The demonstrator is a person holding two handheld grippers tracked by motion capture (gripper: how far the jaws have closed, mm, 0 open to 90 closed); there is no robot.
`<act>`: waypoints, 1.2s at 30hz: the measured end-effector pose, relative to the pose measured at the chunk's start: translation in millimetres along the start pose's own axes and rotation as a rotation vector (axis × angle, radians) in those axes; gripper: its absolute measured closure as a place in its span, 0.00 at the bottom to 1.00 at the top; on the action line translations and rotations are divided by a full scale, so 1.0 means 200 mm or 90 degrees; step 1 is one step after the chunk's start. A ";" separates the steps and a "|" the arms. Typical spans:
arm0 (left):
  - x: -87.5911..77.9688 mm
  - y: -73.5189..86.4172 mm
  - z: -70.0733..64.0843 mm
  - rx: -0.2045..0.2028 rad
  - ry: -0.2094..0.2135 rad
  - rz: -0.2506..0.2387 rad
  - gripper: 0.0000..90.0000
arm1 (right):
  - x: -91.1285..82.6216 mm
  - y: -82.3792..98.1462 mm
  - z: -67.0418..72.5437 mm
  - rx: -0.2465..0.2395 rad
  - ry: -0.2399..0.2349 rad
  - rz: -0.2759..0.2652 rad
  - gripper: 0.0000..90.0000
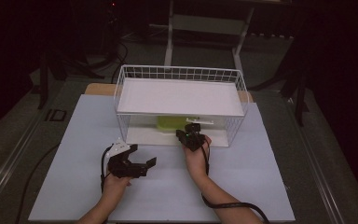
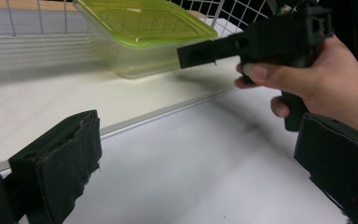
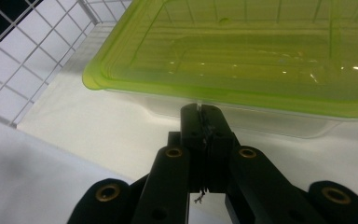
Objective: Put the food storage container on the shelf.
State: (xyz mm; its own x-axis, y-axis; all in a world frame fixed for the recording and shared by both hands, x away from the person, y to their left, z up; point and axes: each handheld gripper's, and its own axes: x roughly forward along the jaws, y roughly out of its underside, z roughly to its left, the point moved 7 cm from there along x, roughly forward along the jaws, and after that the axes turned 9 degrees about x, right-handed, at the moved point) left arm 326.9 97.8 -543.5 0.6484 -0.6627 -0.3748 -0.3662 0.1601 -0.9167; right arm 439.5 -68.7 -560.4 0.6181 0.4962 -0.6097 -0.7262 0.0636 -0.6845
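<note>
A clear plastic container with a green lid [image 3: 242,51] stands on the lower white floor of a wire rack [image 1: 240,88], under the rack's white shelf. My right gripper [image 3: 200,116] is shut with nothing between its jaws. Its tips are right at the container's near side wall, just below the lid's rim. In the high view the right gripper [image 1: 189,132] reaches into the rack's open front. My left gripper [image 1: 142,155] hovers over the white table in front of the rack, wide open and holding nothing. The left gripper view looks past its pads [image 2: 60,163] at the container [image 2: 144,32] and the right gripper [image 2: 205,52].
The white tabletop [image 1: 242,177] stretches in front of the rack and to both sides. White wire walls [image 3: 32,60] close the rack's sides and back. A white frame stand [image 1: 170,32] rises behind the table. Dark floor surrounds the table.
</note>
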 end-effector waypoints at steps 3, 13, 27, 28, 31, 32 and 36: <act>-0.01 0.00 0.00 -0.001 -0.002 0.000 0.02 | 0.03 0.00 0.01 -0.005 0.004 0.008 0.99; -0.02 -0.01 0.00 0.021 0.002 -0.011 0.02 | 0.00 0.05 0.05 -0.032 -0.012 0.006 0.90; -0.01 -0.07 -0.09 0.081 0.046 -0.019 0.02 | -0.24 0.17 0.08 -0.103 -0.058 0.005 0.40; -0.01 -0.08 -0.10 0.083 0.051 -0.021 0.02 | -0.26 0.17 0.08 -0.103 -0.070 0.005 0.34; -0.01 -0.11 -0.12 0.091 0.059 -0.022 0.02 | -0.29 0.18 0.09 -0.106 -0.097 0.011 0.24; -0.01 -0.12 -0.13 0.093 0.062 -0.024 0.02 | -0.30 0.18 0.09 -0.110 -0.100 0.014 0.22; -0.01 -0.15 -0.15 0.108 0.070 -0.020 0.02 | -0.34 0.17 0.10 -0.121 -0.116 0.010 0.19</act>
State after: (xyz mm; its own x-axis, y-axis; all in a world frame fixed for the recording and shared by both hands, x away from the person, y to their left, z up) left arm 316.1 72.7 -510.0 0.5771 -0.7437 -0.3374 -0.2234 0.2536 -0.9412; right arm 366.2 -83.2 -534.6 0.5307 0.6443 -0.5506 -0.6550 -0.1005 -0.7489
